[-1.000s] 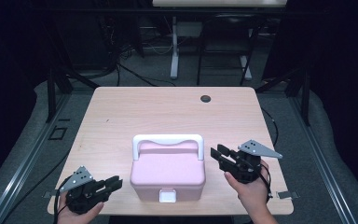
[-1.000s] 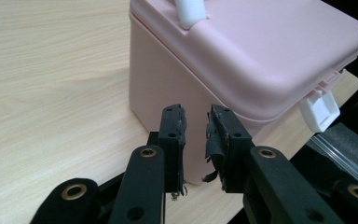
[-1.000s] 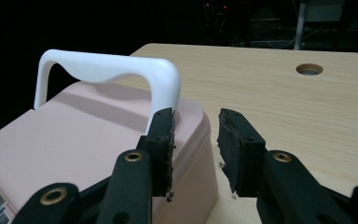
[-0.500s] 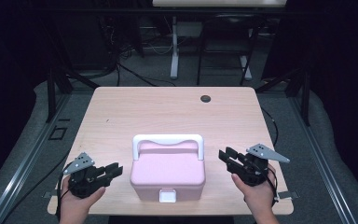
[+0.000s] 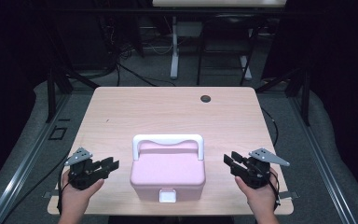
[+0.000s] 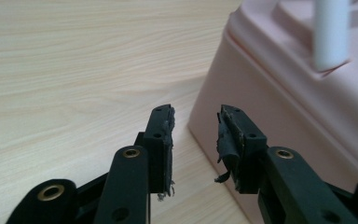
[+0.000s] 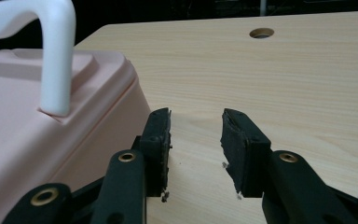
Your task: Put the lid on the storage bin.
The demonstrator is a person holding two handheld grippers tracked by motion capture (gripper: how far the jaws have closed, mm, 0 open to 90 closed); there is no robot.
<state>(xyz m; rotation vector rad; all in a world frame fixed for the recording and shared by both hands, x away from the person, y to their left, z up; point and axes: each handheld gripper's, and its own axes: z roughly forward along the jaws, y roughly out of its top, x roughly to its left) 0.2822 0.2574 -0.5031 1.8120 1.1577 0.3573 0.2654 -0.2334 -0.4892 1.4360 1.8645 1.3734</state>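
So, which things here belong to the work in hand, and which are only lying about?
In the work:
- pink plastic box with white handle
- left claw, open
- right claw, open

Only there:
- light wooden table
- round dark cable hole
- white desk leg behind

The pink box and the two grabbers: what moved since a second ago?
Both grippers moved. The left gripper slid in toward the pink box, and the right gripper dropped lower beside it. Both have just been opening their jaws, with nothing between them. The box, its white handle and the table stayed put.
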